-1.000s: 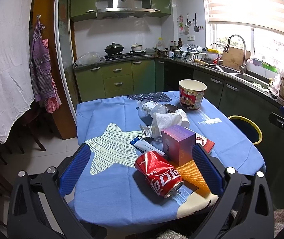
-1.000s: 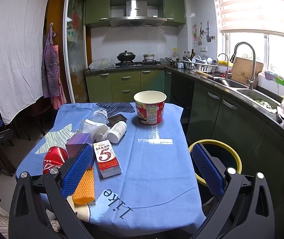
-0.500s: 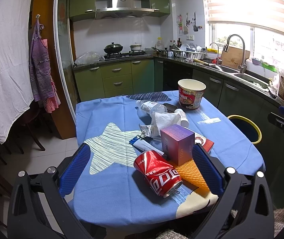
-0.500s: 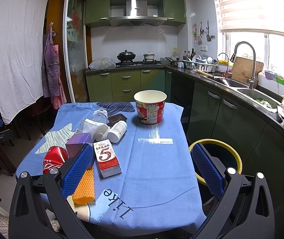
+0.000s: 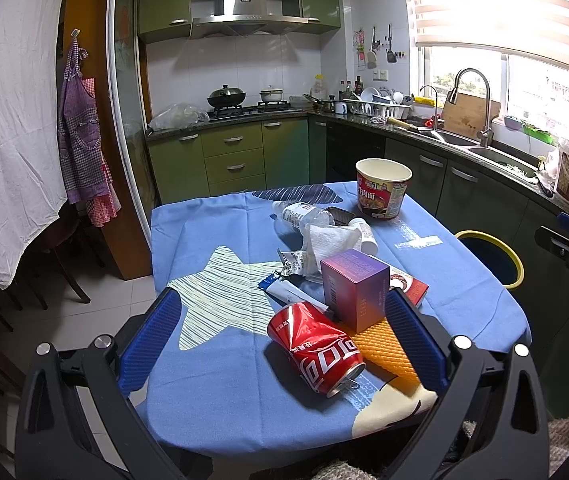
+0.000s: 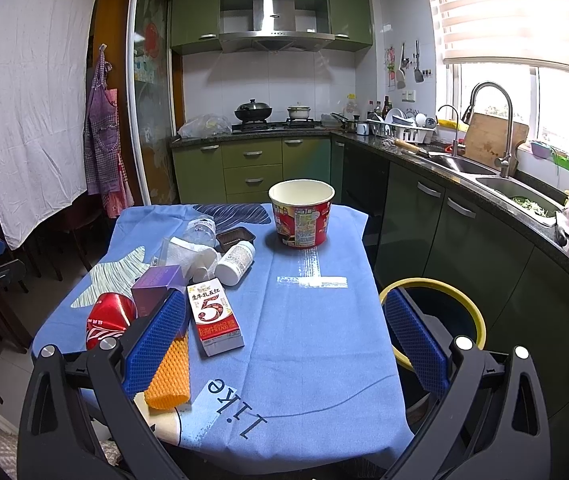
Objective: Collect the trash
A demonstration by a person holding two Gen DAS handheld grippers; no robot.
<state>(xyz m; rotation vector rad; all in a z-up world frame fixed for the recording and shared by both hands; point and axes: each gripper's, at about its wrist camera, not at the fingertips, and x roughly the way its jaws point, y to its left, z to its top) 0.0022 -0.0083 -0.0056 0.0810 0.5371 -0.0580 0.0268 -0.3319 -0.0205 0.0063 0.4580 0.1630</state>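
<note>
Trash lies scattered over the blue tablecloth on the table. A dented red cola can lies on its side at the near edge, at about 6 o'clock from the purple box, which stands upright on an orange foam net sleeve. A red-and-white milk carton lies flat just beside the box, toward 3 o'clock of it in the right wrist view. Past the box, toward 12 o'clock, sit a crumpled white tissue, a torn wrapper, a white pill bottle on its side, a clear plastic bottle and a small dark tray. An instant noodle cup stands upright at the far end, well apart from the pile.

The left gripper hangs above the near table edge with its blue pads spread wide either side of the can and box, gripping nothing. The right gripper is likewise spread wide and empty, over the bare cloth. A yellow-rimmed bin stands on the floor at 3 o'clock of the table, beside green cabinets.
</note>
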